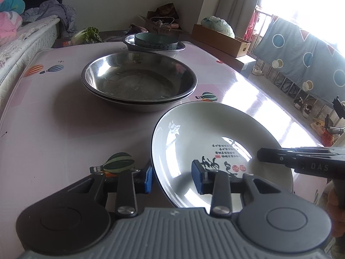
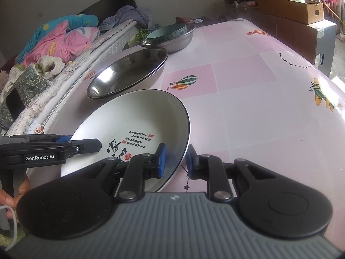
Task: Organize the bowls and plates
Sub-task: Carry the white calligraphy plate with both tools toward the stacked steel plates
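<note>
A white plate (image 1: 215, 133) (image 2: 133, 116) with black calligraphy lies at the near end of the pink table (image 1: 54, 129). My left gripper (image 1: 172, 178) straddles its left rim. One blue pad sits against the outside and the other stands over the inner face, with a clear gap left. From the other side, the right gripper (image 2: 175, 159) has its pads tight on both faces of the right rim. Each gripper also shows edge-on in the other's view, the right gripper (image 1: 262, 154) and the left gripper (image 2: 86, 144). Behind the plate are two stacked steel basins (image 1: 139, 79) (image 2: 129, 73).
At the table's far end a teal bowl (image 1: 156, 41) (image 2: 168, 33) sits inside another steel basin (image 1: 181, 48). A bed with quilts (image 2: 54, 41) runs along one side of the table. Cardboard boxes (image 1: 222, 40) stand beyond it. A hand (image 2: 13, 194) shows at the left edge.
</note>
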{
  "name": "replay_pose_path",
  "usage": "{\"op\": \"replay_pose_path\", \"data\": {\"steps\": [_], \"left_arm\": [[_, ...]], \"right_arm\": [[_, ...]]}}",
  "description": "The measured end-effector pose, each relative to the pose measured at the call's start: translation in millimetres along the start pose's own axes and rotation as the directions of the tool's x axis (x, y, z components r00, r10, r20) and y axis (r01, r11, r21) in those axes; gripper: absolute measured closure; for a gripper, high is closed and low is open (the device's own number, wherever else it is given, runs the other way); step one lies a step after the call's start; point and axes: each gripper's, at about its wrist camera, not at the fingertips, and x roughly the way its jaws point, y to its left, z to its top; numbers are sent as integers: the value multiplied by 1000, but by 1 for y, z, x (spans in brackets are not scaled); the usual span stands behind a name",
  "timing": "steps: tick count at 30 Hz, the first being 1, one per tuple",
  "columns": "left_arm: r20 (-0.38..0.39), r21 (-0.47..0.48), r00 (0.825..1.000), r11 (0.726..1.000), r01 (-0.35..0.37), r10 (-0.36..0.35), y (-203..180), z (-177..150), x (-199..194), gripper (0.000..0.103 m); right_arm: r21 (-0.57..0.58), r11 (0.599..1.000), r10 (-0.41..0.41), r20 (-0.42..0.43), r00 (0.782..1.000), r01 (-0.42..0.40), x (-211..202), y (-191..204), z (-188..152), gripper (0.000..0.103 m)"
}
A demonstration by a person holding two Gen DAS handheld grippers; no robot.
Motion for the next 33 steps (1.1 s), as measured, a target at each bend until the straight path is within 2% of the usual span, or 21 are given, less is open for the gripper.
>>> {"op": "replay_pose_path", "data": {"steps": [4, 12, 17, 22, 26, 33], "left_arm": [[12, -7, 1000, 1000, 1, -1, 0, 1, 1, 66], [-11, -6, 1000, 1000, 28, -28, -1, -1, -3, 64], [-26, 40, 1000, 999, -1, 2, -7, 1, 0, 62], [-24, 78, 1000, 997, -7, 8, -12, 0, 0, 55], [-25, 93, 1000, 996, -5, 8, -15, -1, 0, 50], [-14, 83, 1000, 996, -21, 22, -16, 0, 0, 50]], "right_arm": [[4, 1000, 7, 8, 1000, -7, 2, -2, 1, 84], [-16, 1000, -4, 30, 1000, 4, 5, -4, 3, 84], [-38, 999, -14, 26, 1000, 15, 4, -2, 2, 83], [-69, 997, -19, 31, 999, 21, -1, 4, -5, 79], [-95, 995, -33, 47, 998, 37, -1, 11, -10, 75], [-114, 992, -49, 59, 997, 55, -2, 16, -12, 74]]}}
